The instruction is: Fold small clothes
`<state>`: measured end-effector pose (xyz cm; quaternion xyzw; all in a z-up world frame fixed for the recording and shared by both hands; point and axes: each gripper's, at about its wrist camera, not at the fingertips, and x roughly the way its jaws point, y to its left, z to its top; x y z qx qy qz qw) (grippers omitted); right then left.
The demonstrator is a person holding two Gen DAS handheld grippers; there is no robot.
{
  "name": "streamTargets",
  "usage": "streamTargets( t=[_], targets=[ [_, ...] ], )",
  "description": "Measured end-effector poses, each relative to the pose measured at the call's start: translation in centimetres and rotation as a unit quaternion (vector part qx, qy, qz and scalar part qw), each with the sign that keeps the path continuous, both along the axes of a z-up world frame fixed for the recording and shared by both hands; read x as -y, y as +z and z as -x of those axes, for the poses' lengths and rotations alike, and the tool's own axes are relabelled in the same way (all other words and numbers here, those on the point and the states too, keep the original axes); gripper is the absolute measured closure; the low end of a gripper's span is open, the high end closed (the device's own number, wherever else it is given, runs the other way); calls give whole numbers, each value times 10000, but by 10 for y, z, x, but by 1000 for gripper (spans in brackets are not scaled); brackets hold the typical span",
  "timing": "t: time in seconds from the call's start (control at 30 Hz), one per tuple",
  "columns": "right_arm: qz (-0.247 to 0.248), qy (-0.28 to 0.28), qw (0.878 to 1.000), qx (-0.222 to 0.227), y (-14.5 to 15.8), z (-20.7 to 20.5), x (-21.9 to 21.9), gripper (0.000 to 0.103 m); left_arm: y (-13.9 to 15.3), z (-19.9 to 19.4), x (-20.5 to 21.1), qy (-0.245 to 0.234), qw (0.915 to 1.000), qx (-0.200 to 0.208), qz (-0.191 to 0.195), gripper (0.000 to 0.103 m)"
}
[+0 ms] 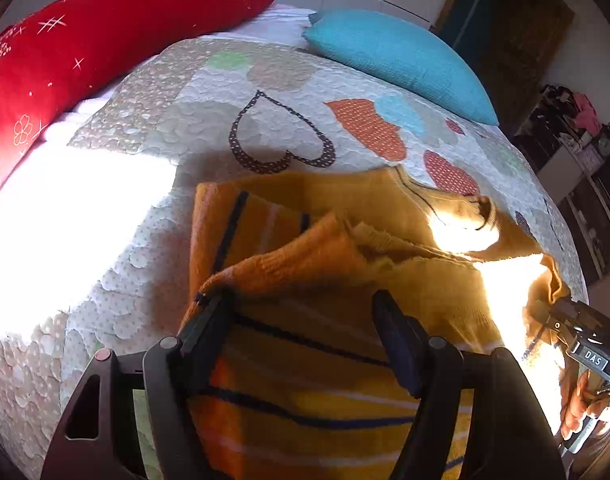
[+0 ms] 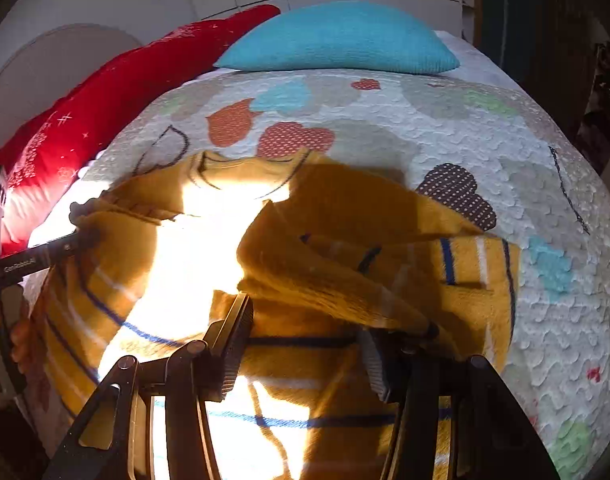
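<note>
A small mustard-yellow knit sweater (image 1: 345, 208) with blue and white stripes lies on the quilted bedspread (image 1: 209, 92), partly folded, collar at the far side. My left gripper (image 1: 301, 300) is open above its left part; a folded sleeve edge rests against the left fingertip (image 1: 209, 312). My right gripper (image 2: 305, 320) is open over the sweater (image 2: 345, 208), with a raised fold of knit draped against its right finger (image 2: 375, 364). The right gripper also shows in the left wrist view (image 1: 577, 332), and the left gripper in the right wrist view (image 2: 45, 256).
A red pillow (image 1: 85, 48) lies at the far left and a turquoise pillow (image 1: 397, 56) at the head of the bed. Bright sun patches fall on the quilt (image 1: 65, 232) and the sweater. Dark shelves (image 1: 577, 148) stand right of the bed.
</note>
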<state>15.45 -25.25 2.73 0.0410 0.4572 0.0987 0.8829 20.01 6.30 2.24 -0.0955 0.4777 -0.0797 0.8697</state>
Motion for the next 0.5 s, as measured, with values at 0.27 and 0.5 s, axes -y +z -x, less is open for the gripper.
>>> streamTargets(
  t=[0.27,0.5],
  targets=[
    [-1401,-859,9863,-137,0,-33,63,63,3,-19,-33,480,9983,-90,312,33],
    [-847,-1676,9821,141,34,3,112,48,31,18,-76,761,9961,18,435,33]
  ],
)
